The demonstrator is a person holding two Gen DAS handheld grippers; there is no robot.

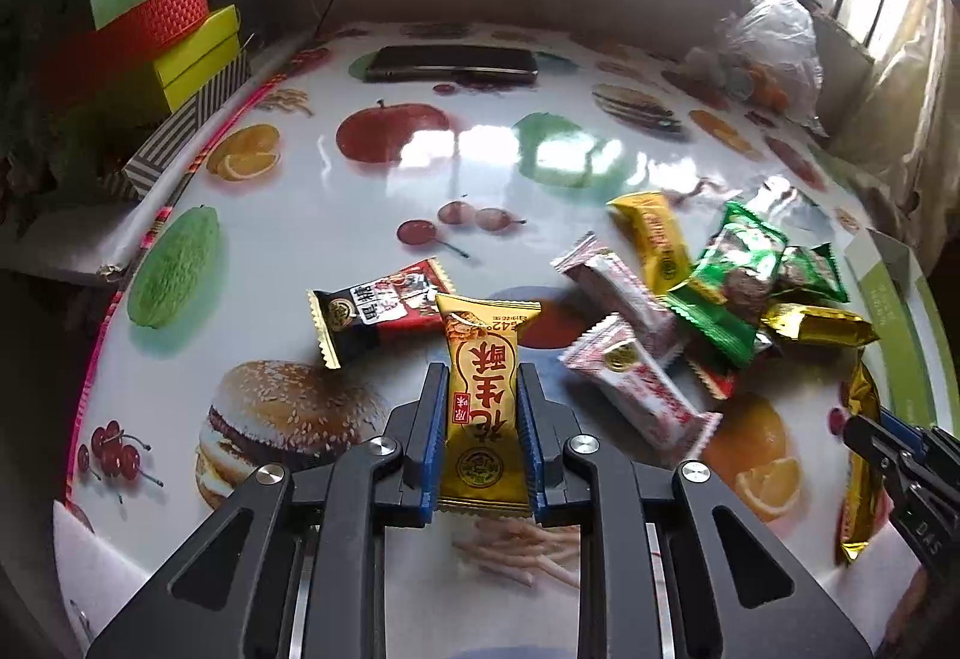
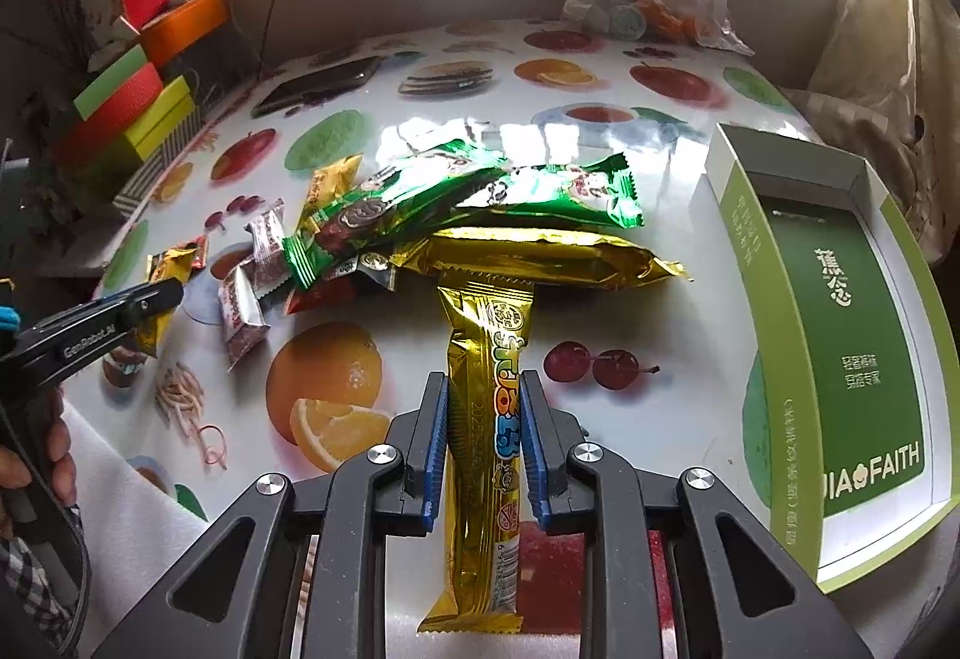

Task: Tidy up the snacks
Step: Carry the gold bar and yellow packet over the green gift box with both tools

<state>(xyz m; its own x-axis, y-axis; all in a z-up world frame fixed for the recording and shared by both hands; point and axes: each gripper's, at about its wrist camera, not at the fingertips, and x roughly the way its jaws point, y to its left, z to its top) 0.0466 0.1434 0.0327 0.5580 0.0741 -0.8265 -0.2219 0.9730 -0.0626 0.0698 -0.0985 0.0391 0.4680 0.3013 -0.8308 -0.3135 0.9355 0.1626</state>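
Left gripper (image 1: 483,377): blue-padded jaws pressed against both long sides of a yellow peanut-crisp packet (image 1: 483,407), which stands lengthwise between them, its far crimped end pointing away over the table (image 1: 372,191). The packet is pinched.

Right gripper (image 2: 483,389): jaws pinching a long gold snack bar (image 2: 480,419) about mid-length. Its far end reaches a second gold-wrapped bar (image 2: 540,254) lying crosswise on the table; whether they touch cannot be told.

Remaining snacks lie in a loose heap on the glossy fruit-and-burger-printed table cover. In the left wrist view: a black-and-red packet (image 1: 378,314) just beyond the held yellow one; two white-and-red packets (image 1: 624,335) to its right, one overlapping the other; a yellow packet (image 1: 651,239) further back; green foil packets (image 1: 738,269) piled on the right, resting partly on the white ones.

An open green-and-white cardboard box (image 2: 864,335) sits on the table to the right of the right gripper, well apart from the heap. No snack is visible inside it.

Far side of the table: a dark phone (image 1: 450,62) lying flat, and a clear plastic bag (image 1: 774,41) with contents at the far right corner. Stacked coloured boxes (image 1: 174,35) stand off the left edge. A hand (image 2: 36,455) shows at the left border of the right wrist view, gripping the left tool's handle.
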